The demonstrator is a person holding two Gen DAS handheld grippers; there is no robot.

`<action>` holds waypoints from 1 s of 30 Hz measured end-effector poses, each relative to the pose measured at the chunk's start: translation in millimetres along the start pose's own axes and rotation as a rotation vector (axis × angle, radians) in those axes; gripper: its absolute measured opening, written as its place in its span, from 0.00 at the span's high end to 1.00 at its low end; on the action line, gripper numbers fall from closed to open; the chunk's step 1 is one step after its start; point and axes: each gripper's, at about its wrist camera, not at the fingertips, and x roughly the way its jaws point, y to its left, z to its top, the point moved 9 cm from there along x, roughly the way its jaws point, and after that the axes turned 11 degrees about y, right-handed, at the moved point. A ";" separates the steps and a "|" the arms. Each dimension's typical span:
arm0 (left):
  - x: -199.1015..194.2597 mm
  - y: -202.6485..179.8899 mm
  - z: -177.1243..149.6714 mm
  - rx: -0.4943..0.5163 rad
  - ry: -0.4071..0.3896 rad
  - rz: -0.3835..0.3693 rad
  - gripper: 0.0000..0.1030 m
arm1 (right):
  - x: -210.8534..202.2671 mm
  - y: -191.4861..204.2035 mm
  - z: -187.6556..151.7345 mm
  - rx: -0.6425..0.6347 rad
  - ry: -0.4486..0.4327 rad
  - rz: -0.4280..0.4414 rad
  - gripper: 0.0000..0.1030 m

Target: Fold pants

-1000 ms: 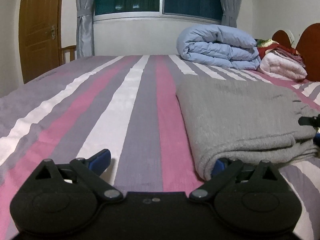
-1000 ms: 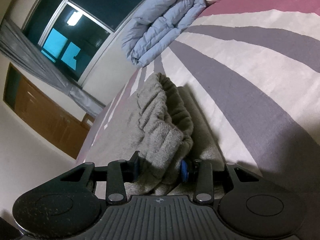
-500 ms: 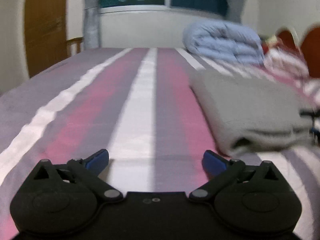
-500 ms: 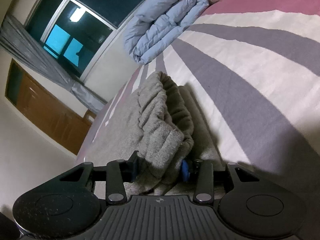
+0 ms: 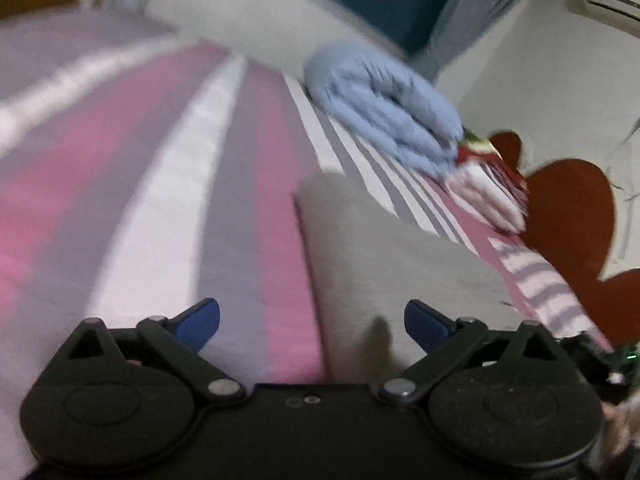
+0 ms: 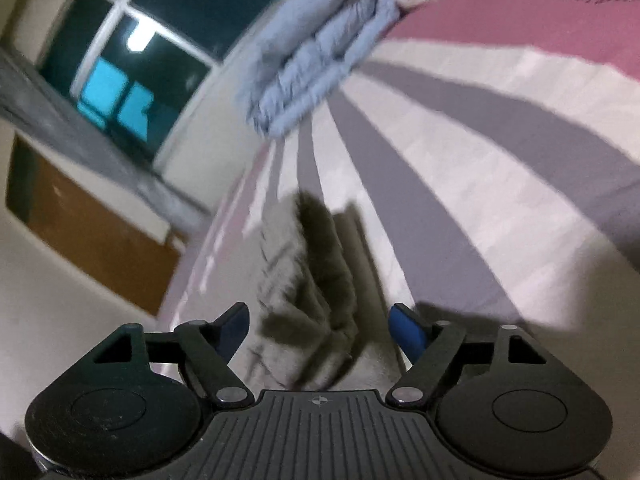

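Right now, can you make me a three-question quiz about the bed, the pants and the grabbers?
1. Where does the folded blue quilt lie?
A. on the bed's far part, below the window
B. on the floor
C. on the grey pants

2. What colour are the pants?
A. red
B. grey
C. green

3. How is the right hand-held gripper?
A. shut on the pants
B. out of view
C. open, pants between its fingers

Answers:
1. A: the quilt sits on the striped bed beyond the pants.
2. B: the cloth is plain grey.
3. C: both blue fingertips stand clear of the cloth.
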 end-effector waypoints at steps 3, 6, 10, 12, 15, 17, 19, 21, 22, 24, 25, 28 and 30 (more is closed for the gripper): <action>27.0 11.1 6.3 -0.074 0.076 -0.085 0.17 | 11.2 -9.1 2.6 0.023 0.041 0.051 0.21; 40.7 13.7 14.2 -0.082 0.126 -0.171 0.17 | 17.6 -10.4 9.9 0.002 0.072 0.084 0.21; 62.7 9.7 22.9 -0.069 0.192 -0.238 0.18 | 29.2 -10.4 18.8 -0.046 0.115 0.095 0.21; 73.8 2.1 26.9 -0.052 0.217 -0.265 0.19 | 37.5 -8.2 19.9 -0.064 0.135 0.098 0.21; 88.9 -18.0 23.9 -0.025 0.264 -0.364 0.26 | 51.4 -1.4 18.9 -0.096 0.188 0.111 0.22; 98.5 -28.6 16.3 0.022 0.292 -0.363 0.55 | 60.3 3.0 21.3 -0.118 0.211 0.112 0.30; 101.2 -22.4 15.8 -0.018 0.277 -0.364 0.71 | 67.9 9.1 26.4 -0.134 0.226 0.119 0.53; 92.2 -15.8 22.7 -0.073 0.239 -0.417 0.83 | 68.9 20.0 33.5 -0.172 0.218 0.140 0.56; 86.3 -16.1 27.5 -0.069 0.219 -0.436 0.83 | 69.9 28.5 39.1 -0.197 0.211 0.152 0.56; 77.9 -18.1 46.3 -0.035 0.184 -0.431 0.83 | 74.7 49.0 55.0 -0.241 0.194 0.192 0.57; 74.4 -17.6 59.3 -0.029 0.160 -0.427 0.83 | 79.7 59.1 64.8 -0.259 0.186 0.204 0.57; 72.0 -6.2 111.8 -0.007 0.093 -0.373 0.83 | 108.0 82.9 98.4 -0.272 0.172 0.223 0.57; 79.2 4.3 137.6 0.018 0.049 -0.284 0.61 | 137.7 90.0 123.0 -0.280 0.156 0.195 0.55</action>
